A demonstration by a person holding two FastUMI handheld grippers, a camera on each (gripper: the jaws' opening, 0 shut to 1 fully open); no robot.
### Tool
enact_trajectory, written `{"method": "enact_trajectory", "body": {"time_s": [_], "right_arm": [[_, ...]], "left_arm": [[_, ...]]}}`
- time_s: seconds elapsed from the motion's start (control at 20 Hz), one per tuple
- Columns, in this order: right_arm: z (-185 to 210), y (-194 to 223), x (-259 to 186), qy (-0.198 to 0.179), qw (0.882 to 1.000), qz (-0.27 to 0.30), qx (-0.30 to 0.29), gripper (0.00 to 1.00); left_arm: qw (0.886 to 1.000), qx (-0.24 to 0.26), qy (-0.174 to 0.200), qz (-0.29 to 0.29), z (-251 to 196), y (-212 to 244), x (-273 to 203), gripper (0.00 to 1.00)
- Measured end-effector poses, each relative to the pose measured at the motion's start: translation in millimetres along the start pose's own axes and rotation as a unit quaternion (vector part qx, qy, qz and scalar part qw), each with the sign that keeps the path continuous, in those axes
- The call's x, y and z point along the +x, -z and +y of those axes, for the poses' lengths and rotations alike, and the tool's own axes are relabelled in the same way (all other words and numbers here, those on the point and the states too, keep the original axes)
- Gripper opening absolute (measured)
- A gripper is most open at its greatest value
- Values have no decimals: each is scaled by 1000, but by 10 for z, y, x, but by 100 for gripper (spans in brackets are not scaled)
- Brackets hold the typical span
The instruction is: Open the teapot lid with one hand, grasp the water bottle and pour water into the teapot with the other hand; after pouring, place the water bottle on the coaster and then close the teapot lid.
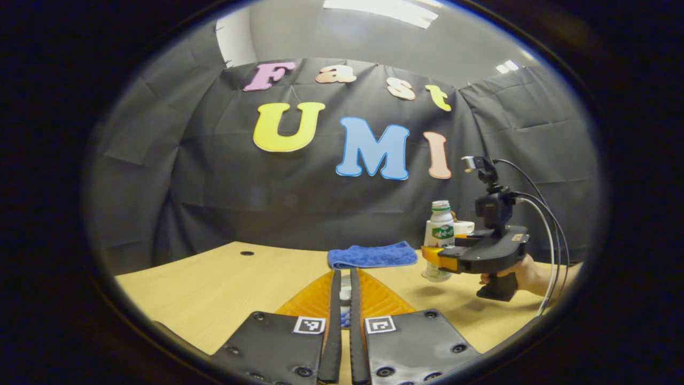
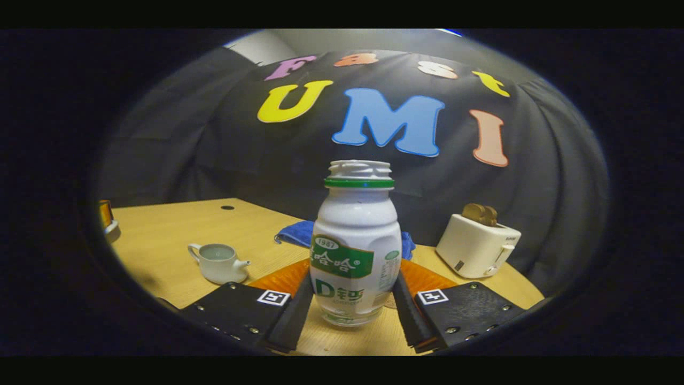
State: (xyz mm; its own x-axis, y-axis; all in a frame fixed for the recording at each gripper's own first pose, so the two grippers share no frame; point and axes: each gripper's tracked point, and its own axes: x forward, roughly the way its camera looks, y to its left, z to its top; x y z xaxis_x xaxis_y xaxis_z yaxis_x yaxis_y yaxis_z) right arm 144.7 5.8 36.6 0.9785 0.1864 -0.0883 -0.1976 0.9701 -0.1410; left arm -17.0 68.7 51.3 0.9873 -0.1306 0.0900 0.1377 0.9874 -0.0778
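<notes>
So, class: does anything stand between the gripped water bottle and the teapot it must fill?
Nothing visible does. In the right gripper view, bare table lies between the water bottle and the open teapot to its left; the blue cloth and toaster stand farther back.

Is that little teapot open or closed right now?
Open. In the right gripper view the teapot stands on the table with no lid on its wide round mouth.

A recording booth: black cloth wall (image 1: 224,176) behind a wooden table (image 1: 214,283).
</notes>
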Motion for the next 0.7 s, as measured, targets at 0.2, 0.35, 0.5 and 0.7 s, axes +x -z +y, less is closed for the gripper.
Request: {"method": "enact_trajectory", "body": {"time_s": [0.2,0.35,0.5,0.7], "right_arm": [[-288,132,-119,-27,996,25,85,72],[-416,131,-134,-25,993,25,115,72],[-497,99,-143,-23,991,18,128,72],[-645,118,-146,-1,992,17,126,72]], "left_arm": [[1000,0,14,-4,-116,-116,620,13],[1000,4,7,6,-141,-37,1017,17],[1000,7,5,20,-125,107,1368,17],[999,9,-6,48,-36,374,1685,17]]}}
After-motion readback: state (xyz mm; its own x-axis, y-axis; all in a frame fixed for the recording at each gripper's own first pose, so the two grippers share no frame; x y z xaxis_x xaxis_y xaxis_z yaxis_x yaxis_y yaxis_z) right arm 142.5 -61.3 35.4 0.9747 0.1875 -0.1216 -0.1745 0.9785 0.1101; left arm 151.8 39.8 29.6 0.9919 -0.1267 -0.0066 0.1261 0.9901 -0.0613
